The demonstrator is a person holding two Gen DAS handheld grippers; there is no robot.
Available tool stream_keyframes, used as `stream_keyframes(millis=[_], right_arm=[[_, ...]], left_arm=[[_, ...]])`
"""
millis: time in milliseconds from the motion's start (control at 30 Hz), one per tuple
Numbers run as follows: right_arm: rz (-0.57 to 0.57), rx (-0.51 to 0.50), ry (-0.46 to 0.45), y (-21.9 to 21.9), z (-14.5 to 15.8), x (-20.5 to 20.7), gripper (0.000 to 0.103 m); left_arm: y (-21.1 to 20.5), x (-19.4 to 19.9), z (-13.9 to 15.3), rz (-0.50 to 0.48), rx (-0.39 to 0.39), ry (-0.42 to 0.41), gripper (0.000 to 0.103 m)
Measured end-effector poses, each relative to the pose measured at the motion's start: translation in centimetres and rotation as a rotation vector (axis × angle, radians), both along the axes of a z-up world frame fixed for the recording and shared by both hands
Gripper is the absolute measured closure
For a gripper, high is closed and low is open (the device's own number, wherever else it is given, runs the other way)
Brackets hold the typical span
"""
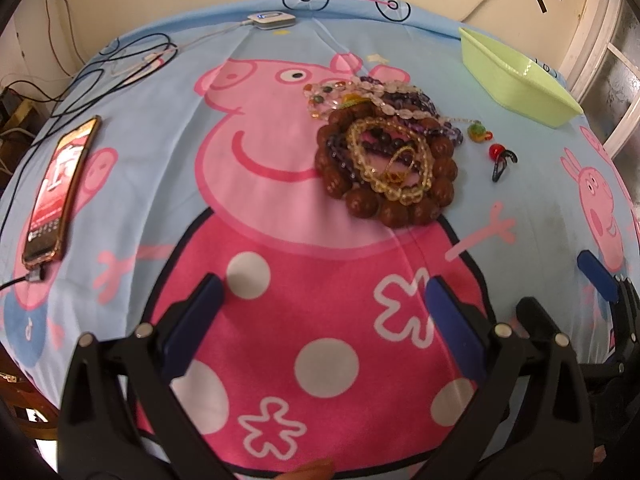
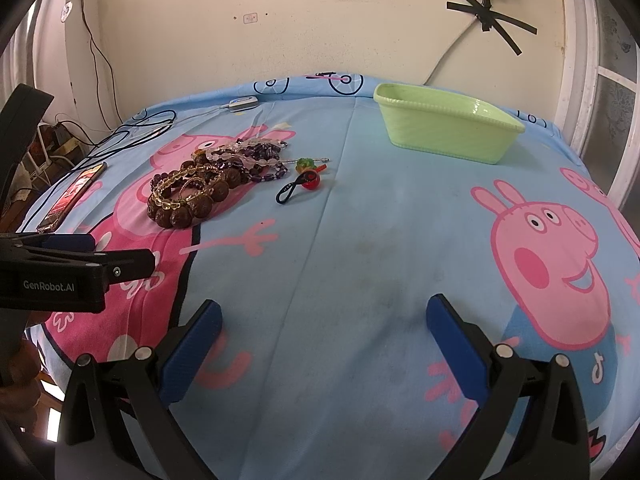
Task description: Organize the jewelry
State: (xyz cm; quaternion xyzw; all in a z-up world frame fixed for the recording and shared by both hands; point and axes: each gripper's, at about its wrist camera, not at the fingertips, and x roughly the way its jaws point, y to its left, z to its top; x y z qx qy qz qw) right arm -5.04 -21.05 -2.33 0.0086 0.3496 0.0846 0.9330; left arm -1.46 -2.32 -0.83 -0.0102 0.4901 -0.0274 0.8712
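Both our grippers — left gripper (image 1: 324, 292) and right gripper (image 2: 324, 316) — hang wide open and hold nothing over the cartoon bedsheet (image 2: 360, 248). Ahead, the tangled bead jewelry pile (image 1: 384, 148) lies on the sheet, well apart from the green basket (image 2: 444, 128) — a phone (image 1: 60, 192) lies far left.

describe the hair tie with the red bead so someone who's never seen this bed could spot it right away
Start at the big heap of beaded jewelry on the large pig printed on the bedsheet. Just right of the heap, toward the green tub, lies the hair tie. It is a thin dark elastic loop with one round red bead, unlike the green-and-orange charm behind it.
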Motion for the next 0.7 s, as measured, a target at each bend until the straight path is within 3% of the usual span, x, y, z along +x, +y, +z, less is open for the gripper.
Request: stream_keyframes(millis=[367,700], right_arm=[[0.015,-0.016,0.01,0.1,0.2,0.1,0.023],[0.002,-0.029,-0.069,0.0,2.1,-1.4,0.023]], left_arm=[[-0.1,0.0,0.0,-0.006,0.016,-0.001,0.006],[-0.6,-1.1,1.2,-0.023,0.014,-0.062,0.006]])
